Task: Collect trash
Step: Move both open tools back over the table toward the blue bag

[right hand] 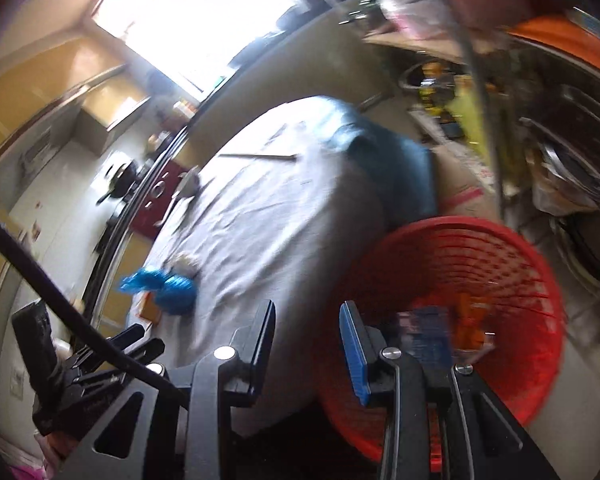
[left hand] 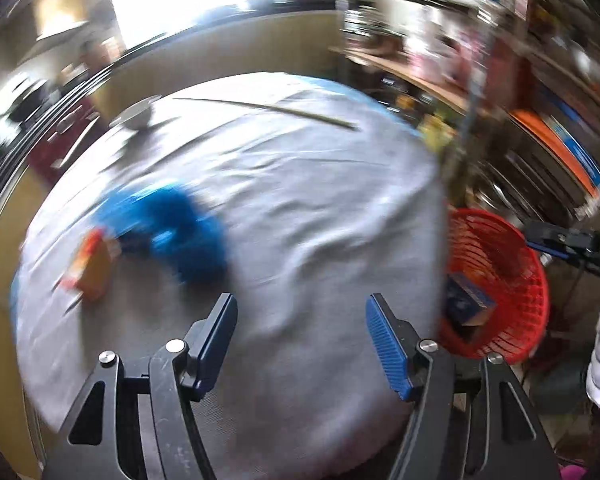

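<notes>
A crumpled blue wrapper (left hand: 180, 232) lies on the white-sheeted table (left hand: 300, 208), with an orange carton (left hand: 92, 268) just left of it. My left gripper (left hand: 302, 344) is open and empty above the table's near part. A red mesh basket (left hand: 496, 280) stands off the table's right edge and holds a dark blue box (left hand: 466, 300). My right gripper (right hand: 308, 344) is open and empty over the gap between the table (right hand: 268, 216) and the basket (right hand: 500, 264), which holds a blue box (right hand: 428, 332) and an orange item (right hand: 470, 320). The blue wrapper (right hand: 160, 284) shows far left.
A thin stick (left hand: 268, 110) and a metal bowl (left hand: 136, 114) lie at the table's far side. Cluttered shelves (left hand: 540, 120) stand on the right. A stove with pans (right hand: 120, 180) is left of the table. The views are motion-blurred.
</notes>
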A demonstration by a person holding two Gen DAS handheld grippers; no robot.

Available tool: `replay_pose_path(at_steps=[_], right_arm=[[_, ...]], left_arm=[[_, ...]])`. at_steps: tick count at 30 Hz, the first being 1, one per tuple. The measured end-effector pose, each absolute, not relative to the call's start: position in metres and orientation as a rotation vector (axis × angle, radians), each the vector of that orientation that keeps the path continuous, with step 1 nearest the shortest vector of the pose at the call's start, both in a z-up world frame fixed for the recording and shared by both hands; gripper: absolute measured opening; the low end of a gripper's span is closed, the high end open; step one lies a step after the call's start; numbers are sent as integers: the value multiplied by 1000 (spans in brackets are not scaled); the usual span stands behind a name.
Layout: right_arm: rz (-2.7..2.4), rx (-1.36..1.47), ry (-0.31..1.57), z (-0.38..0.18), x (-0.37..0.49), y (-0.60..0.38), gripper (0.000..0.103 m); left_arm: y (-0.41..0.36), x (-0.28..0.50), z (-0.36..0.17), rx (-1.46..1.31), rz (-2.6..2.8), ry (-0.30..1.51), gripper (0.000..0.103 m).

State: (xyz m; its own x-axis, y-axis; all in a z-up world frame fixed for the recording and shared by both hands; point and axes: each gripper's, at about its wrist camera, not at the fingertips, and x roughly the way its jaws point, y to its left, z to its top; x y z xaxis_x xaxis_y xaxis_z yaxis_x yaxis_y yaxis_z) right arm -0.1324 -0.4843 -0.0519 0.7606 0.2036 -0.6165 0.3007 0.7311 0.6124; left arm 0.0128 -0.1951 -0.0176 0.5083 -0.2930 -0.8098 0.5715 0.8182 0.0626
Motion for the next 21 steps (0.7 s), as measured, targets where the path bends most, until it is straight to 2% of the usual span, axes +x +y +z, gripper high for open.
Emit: replay_pose_path(at_steps=[11,21], right_arm=[[170,641,819,-42,-71,-384,37],[284,548,874,-37,-46,-323,37]], left_arm=[[-58,19,-28,193,-253,918,70],[-5,28,-33,98,-129,903,70]])
